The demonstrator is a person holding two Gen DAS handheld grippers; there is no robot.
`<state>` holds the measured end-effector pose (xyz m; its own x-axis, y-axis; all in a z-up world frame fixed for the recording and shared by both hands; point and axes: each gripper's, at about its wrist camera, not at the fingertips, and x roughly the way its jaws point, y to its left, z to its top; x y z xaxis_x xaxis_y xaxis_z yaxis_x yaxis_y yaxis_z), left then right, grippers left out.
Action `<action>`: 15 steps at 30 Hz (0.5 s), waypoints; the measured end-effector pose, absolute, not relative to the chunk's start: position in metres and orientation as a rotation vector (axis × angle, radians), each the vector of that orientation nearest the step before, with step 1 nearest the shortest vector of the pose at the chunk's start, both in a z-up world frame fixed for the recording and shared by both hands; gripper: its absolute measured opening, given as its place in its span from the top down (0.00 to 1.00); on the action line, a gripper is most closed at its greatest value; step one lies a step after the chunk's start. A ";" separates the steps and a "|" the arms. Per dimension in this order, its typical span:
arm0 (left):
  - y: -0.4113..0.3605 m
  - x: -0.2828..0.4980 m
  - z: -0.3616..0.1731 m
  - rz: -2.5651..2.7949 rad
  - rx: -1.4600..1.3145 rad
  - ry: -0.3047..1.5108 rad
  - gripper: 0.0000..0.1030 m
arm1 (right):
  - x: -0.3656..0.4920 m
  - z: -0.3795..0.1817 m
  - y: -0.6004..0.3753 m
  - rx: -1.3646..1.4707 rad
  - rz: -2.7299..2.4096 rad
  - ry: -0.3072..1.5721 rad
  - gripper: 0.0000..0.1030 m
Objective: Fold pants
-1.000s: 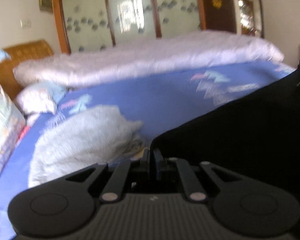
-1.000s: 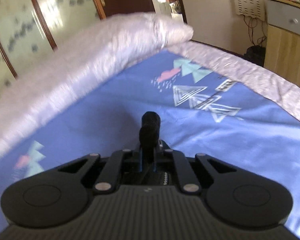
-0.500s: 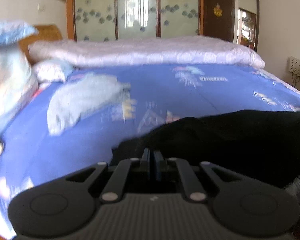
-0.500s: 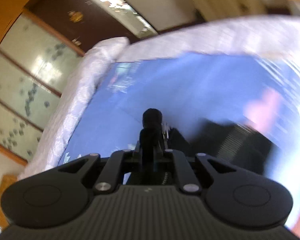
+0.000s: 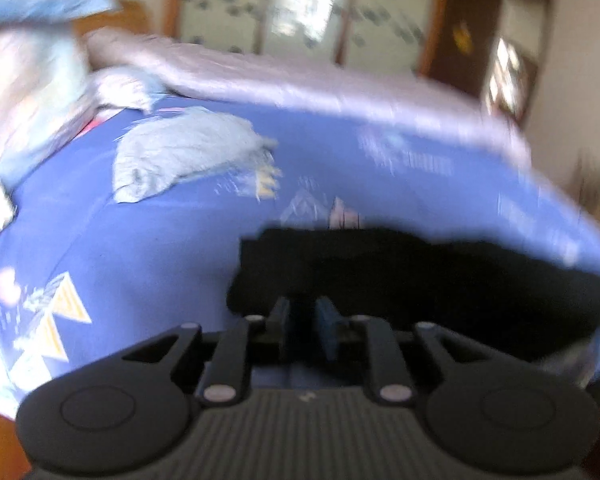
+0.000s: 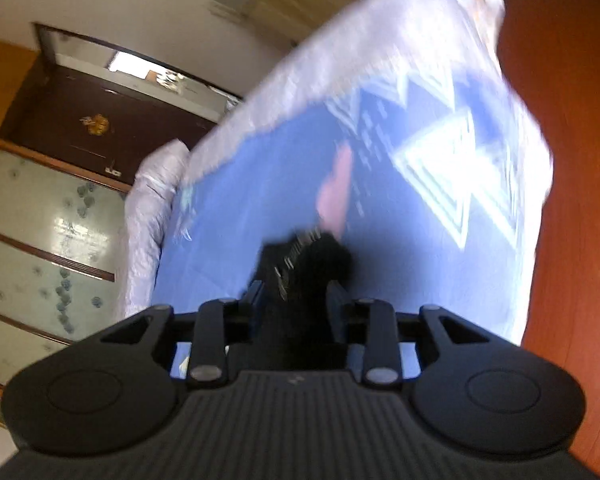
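- Fingers of the left gripper [image 5: 302,316] had just been opening and stood a narrow gap apart, with black cloth between and ahead of them; whether the pads pressed it could not be told through the blur.
- Fingers of the right gripper [image 6: 296,300] had also just been opening and stood wider apart, with a bunched end of the same cloth between them; no pad was seen pressing on it, so it looked released or nearly so.
- Black fabric pants [image 5: 420,276] lay on the blue patterned bed sheet [image 5: 148,264], stretched as a dark band from the left gripper across to the right of that view; the right wrist view showed only a crumpled, ribbed end of them.
- Near the head of the bed, well apart from the pants, lay a crumpled pale grey-blue garment [image 5: 180,156]; a rolled pale lilac quilt [image 5: 320,96] ran along the far side.
- Judging by this, the pants had been set down on the bed and were being let go.
- How many folds they held could not be read; smoothing and further folding probably remained.
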<state>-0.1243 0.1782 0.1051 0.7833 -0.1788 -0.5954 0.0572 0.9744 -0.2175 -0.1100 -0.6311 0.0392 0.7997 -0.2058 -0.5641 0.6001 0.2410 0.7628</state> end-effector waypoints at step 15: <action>0.114 -0.059 0.072 -0.137 -0.198 0.833 0.81 | 0.031 0.057 -0.577 0.521 -0.442 0.736 0.59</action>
